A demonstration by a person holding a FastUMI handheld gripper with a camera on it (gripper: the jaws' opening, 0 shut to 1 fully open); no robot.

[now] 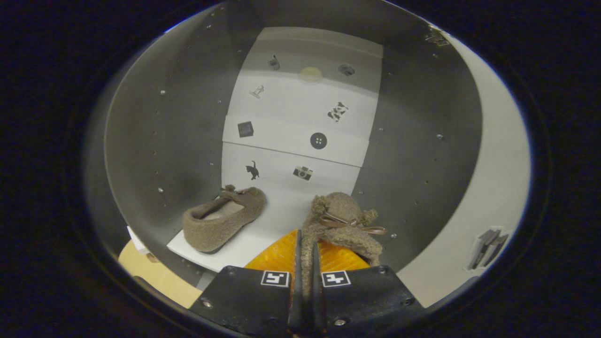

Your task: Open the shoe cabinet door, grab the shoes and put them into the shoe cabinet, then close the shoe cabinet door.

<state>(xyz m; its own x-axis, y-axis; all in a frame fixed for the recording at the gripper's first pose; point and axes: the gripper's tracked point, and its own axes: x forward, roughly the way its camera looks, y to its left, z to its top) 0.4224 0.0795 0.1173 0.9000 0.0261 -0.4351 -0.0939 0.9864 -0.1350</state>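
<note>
mid-task, second shoe going in. fingers (305,263) nearly closed, pinching the fuzzy rim of the held slipper (340,220) between both pads, its bowed toe pointing ahead into the open shoe cabinet (413,155). other slipper (220,220) already lying on the white shelf (263,244), ahead and to the left of the fingers, well apart from the held one. judging from this: carrying step almost over. next calls for lowering onto the bare shelf patch just ahead, beside its mate, easing the fingers apart, backing out, then swinging the door closed. door itself not identifiable here.
</note>
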